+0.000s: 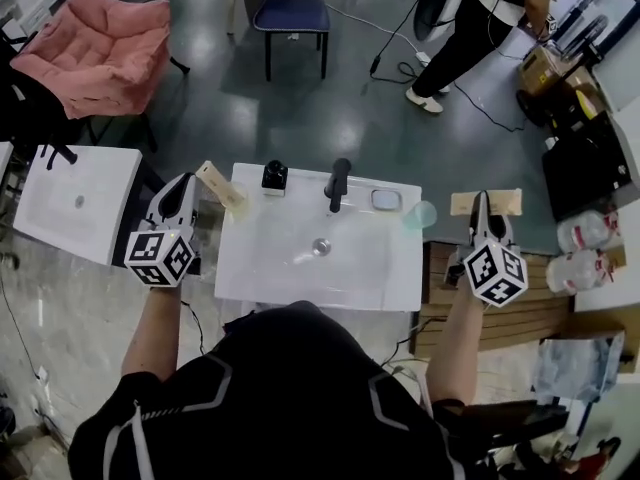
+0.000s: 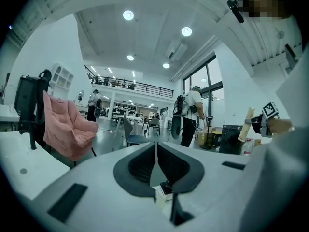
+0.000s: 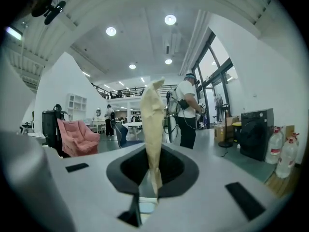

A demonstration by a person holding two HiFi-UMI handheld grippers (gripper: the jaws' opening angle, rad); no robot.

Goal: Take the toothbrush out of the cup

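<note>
1. The right gripper [image 3: 153,180] is clamped on the toothbrush [image 3: 153,129], a flat, pale beige strip. It stands upright between the jaws and rises well above them. Its lower end is pinched in the narrow gap. No bristles can be made out, so head and handle cannot be told apart.
2. In the left gripper view the same strip shows small at the right edge, upright in front of the right gripper's marker cube.
3. The left gripper [image 2: 156,156] has its jaws pressed together with nothing between them. Through the slot beneath them only a sliver of a small black-topped item shows.
4. In the head view the cup [image 1: 420,215] is a faint, translucent green shape at the right rear corner of the white washbasin [image 1: 260,268]. It lies just left of the right gripper and apart from it. Its contents cannot be made out.
5. Also in the head view, a beige bar [image 1: 500,203] lies across the right gripper's tip. I cannot tell whether it is the toothbrush.
6. Neither gripper view shows the cup.
</note>
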